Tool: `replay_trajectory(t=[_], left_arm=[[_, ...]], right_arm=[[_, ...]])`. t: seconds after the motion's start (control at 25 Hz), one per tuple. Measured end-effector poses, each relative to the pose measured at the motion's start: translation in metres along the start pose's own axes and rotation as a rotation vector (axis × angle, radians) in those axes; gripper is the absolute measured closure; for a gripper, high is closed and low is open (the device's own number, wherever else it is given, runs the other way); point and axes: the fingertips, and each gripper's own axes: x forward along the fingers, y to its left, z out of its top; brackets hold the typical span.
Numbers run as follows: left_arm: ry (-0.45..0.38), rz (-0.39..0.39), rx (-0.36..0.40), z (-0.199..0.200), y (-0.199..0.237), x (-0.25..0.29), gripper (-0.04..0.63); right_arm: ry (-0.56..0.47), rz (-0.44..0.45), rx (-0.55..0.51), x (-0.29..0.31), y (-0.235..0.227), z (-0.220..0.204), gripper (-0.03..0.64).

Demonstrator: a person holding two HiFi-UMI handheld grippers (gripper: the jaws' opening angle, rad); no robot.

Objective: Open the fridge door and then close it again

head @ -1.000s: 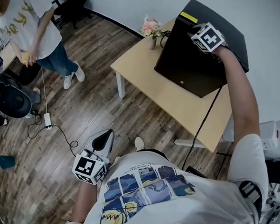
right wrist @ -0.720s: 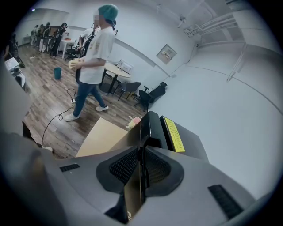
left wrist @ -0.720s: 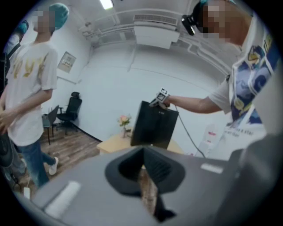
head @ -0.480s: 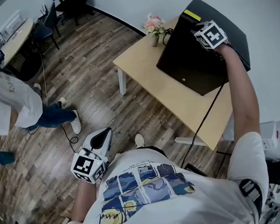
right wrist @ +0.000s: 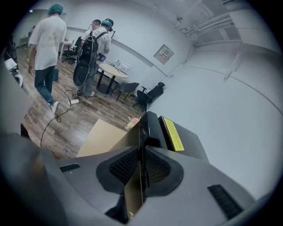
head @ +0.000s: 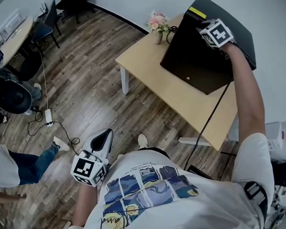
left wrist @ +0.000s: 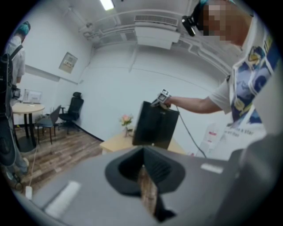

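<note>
Grip unchanged: right gripper [right wrist: 140, 164] stays clamped on fridge door [right wrist: 147, 127], ajar; swing likely unfinished. Left gripper [left wrist: 144, 178], closed and empty, hangs far from fridge [head: 223, 12].

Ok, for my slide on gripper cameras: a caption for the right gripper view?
Right gripper clamped on the top edge of the black fridge door, above a wooden table with flowers.

white short-sleeved t-shirt [head: 195, 207] with a blue-and-yellow painted print [head: 146, 185], black strap [head: 255, 195] by the right sleeve.

One fridge [head: 197, 61], one table [head: 148, 70], one flower vase [head: 157, 28], two tools [head: 106, 136] [head: 203, 26]
</note>
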Motion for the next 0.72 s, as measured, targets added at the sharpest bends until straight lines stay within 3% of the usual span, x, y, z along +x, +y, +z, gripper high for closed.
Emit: replay_trajectory(t=[0.2, 0.72], left_arm=[[-0.001, -0.017, 0.001, 0.001, 0.003, 0.0, 0.588], [0.003, -0.099, 0.022, -0.004, -0.007, -0.007, 0.588]], right_arm=[[-0.017, 0.076, -0.011, -0.015, 0.02, 0.003, 0.568], [-0.042, 0.064, -0.093, -0.048, 0.063, 0.004, 0.555]])
